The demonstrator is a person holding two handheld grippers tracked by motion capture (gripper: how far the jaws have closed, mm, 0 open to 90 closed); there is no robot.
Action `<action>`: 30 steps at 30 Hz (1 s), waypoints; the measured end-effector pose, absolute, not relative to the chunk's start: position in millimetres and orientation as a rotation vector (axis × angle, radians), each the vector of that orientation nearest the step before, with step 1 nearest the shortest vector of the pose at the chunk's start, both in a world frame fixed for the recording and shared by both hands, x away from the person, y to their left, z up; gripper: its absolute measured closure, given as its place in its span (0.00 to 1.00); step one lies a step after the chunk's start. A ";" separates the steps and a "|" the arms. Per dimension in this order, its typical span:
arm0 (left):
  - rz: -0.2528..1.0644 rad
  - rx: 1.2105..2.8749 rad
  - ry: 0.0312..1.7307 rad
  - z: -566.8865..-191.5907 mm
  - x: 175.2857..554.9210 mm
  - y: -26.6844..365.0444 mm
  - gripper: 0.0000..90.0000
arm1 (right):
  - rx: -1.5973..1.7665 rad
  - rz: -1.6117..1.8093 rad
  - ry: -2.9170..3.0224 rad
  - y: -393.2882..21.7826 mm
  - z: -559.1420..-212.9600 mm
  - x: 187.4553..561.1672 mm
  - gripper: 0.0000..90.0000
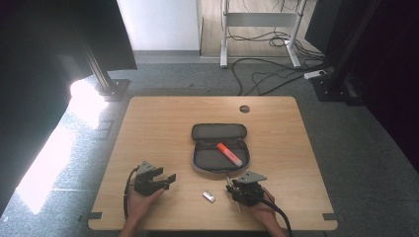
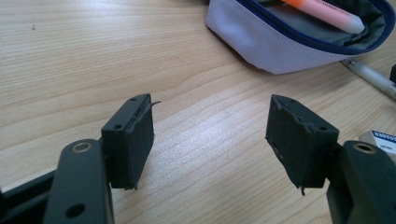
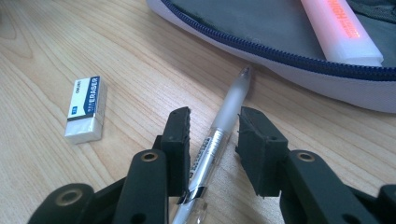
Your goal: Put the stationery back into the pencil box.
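Note:
An open grey pencil case [image 1: 219, 132] lies mid-table with an orange highlighter [image 1: 229, 154] inside it. A clear pen [image 3: 231, 105] lies on the wood just in front of the case [image 3: 327, 86], its tip toward the zip. My right gripper [image 3: 215, 135] straddles the pen's barrel. The left pad sits close against the pen and a gap shows at the right pad. A white eraser [image 3: 85, 109] rests to the left of the pen. My left gripper [image 2: 210, 140] stands wide open over bare wood, left of the case [image 2: 261, 46].
The wooden table [image 1: 163, 123] has a round cable hole [image 1: 244, 108] at the back. The eraser [image 1: 209, 196] lies between the two grippers near the front edge. Cables and a desk frame [image 1: 225, 34] are on the floor beyond the table.

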State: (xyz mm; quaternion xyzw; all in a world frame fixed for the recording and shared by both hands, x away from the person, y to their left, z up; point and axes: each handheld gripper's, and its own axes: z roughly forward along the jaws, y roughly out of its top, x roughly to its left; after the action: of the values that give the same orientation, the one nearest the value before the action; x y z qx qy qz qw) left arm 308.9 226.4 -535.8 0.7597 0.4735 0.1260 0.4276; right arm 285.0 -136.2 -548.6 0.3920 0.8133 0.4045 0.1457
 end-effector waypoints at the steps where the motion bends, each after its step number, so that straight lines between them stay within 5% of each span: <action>1: 0.314 1.899 1.183 -535.9 308.9 226.3 0.36 | 1.128 1.162 2.343 -136.0 -548.9 284.9 0.71; 30: 0.300 1.894 1.174 -534.7 309.0 226.9 0.36 | 1.158 1.071 2.342 -137.7 -546.2 286.0 0.87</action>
State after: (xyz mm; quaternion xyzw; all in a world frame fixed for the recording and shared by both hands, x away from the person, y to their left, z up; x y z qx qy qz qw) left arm 309.0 226.9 -534.7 0.7599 0.4707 0.1202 0.4319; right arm 286.0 -137.7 -546.2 0.4049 0.8190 0.3744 0.1584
